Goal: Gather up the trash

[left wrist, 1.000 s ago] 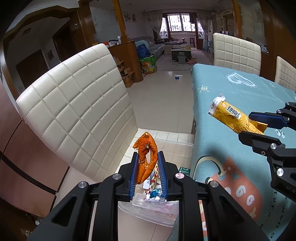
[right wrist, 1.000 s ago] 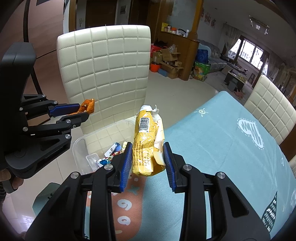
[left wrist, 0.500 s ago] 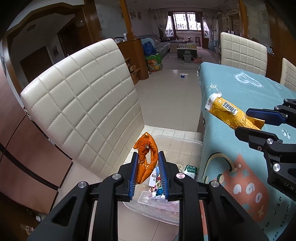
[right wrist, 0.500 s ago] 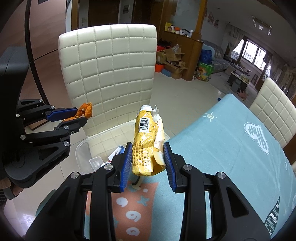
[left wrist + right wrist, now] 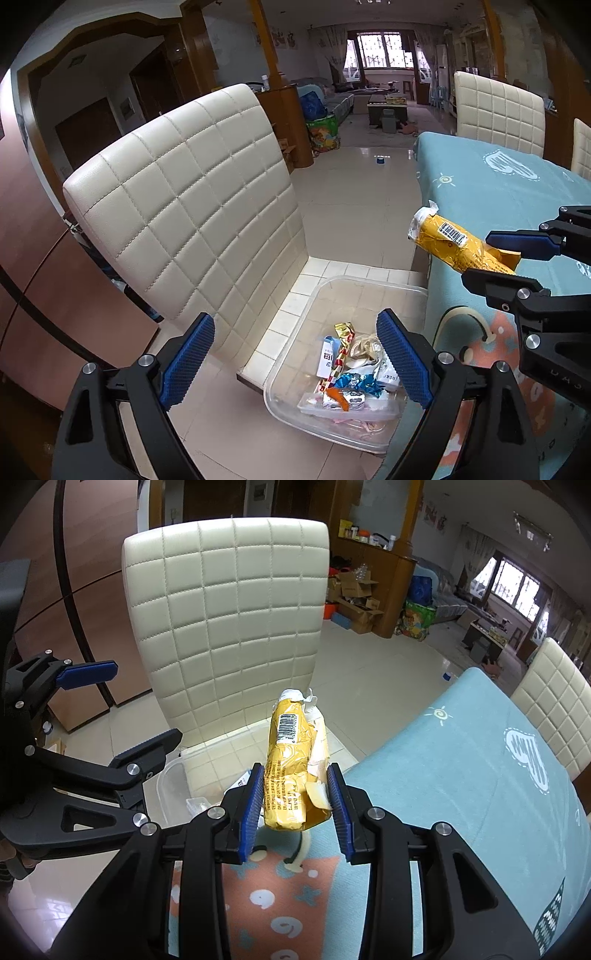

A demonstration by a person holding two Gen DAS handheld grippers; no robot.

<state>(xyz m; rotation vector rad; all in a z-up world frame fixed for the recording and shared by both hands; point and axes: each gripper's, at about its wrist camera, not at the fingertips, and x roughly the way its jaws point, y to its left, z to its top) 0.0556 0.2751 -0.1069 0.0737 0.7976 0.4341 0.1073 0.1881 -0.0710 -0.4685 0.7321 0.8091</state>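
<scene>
1. Glossy pale floor tiles (image 5: pixel 354 206) fill the left wrist view, with a cream quilted chair (image 5: pixel 192 206) standing on them beside a table under a teal patterned cloth (image 5: pixel 491 192).
2. On the chair's seat, just beside the table edge, a clear plastic bin (image 5: pixel 295 413) is seen, and crumpled wrappers (image 5: pixel 351 373) are piled in its near end, an orange scrap among them.
3. The left gripper (image 5: pixel 295 360) is seen above the bin with its blue pads spread wide and nothing held between them.
4. At the right of the same view, the right gripper (image 5: pixel 495 254) is seen closed on a yellow wrapper (image 5: pixel 450 243) with a barcode label, held in the air beyond the table edge and above the far end of the bin.
5. In the right wrist view, the right gripper (image 5: pixel 295 797) is seen from behind, its pads pressed against both sides of the yellow wrapper (image 5: pixel 291 768), whose torn white end points toward the chair (image 5: pixel 229 620).
6. A corner of the bin (image 5: pixel 170 782) is visible below and to the left of the wrapper, and the teal cloth (image 5: pixel 461 775) is spread to the right.
7. The left gripper (image 5: pixel 122 705) is seen at the left edge with its jaws far apart and nothing between them.
</scene>
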